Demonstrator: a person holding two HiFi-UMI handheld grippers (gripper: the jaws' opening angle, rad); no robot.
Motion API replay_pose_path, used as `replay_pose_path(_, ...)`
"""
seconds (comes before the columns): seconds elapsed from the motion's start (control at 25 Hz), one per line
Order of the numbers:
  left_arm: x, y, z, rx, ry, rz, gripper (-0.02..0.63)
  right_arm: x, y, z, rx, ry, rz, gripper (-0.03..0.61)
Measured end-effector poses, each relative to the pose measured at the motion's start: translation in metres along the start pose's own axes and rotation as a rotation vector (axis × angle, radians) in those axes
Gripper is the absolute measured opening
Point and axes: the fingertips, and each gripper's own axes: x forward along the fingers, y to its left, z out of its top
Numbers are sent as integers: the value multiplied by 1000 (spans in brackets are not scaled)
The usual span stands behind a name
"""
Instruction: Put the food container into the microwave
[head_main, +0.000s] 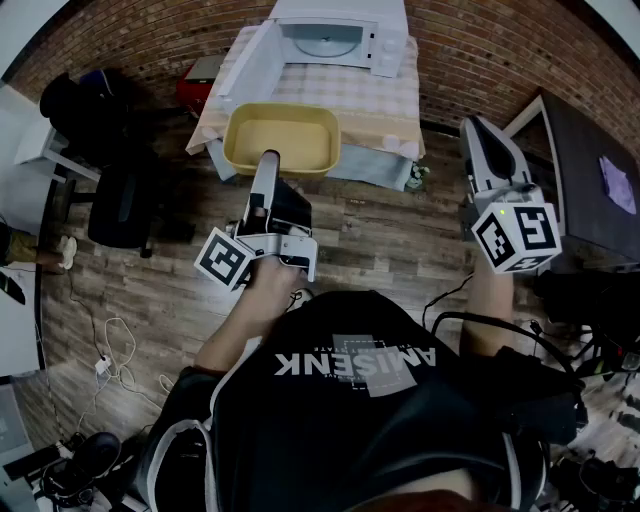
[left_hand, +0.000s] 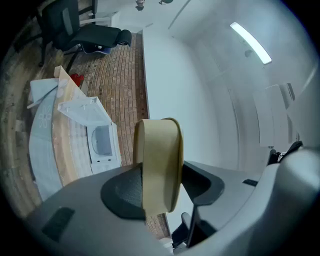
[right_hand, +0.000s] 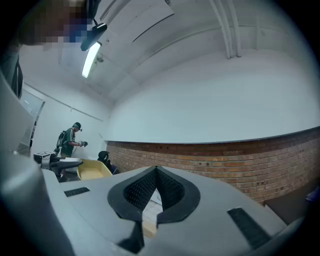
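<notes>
At 12 o'clock the pale yellow plastic food container (head_main: 282, 140) is gripped by its rim in the left claw (head_main: 268, 160); at 2 o'clock the right claw (right_hand: 156, 192) is closed on nothing. Beyond, an open white microwave (head_main: 340, 40) is carried by a checked-cloth surface (head_main: 350, 95).

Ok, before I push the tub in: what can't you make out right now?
- Head view: the left claw covers the rim of the beige plastic tub where it pinches.
- Head view: the top edge cuts off the white microwave; its buttons are too small to read.
- Left gripper view: the tub is edge-on, its inside out of sight.
- Right gripper view: the shut right claw faces a brick wall; no microwave shows.
</notes>
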Motion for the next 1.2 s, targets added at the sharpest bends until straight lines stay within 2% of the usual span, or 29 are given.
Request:
replay_pose_path(0.52,1,4,14,-22,-6,4,230,8,9,7,3,-3,-12,41)
replay_pose_path(0.68,0,7,22,-24,-10,2,230,13,19,4,27,1,3,41)
replay_pose_path(1.04,-1,18,43,-52,4,11,230,30,38,4,11,7,-11,43)
replay_pose_path(1.2,0,23,55,-53,25,10,230,37,46,6,4,-11,-52,43)
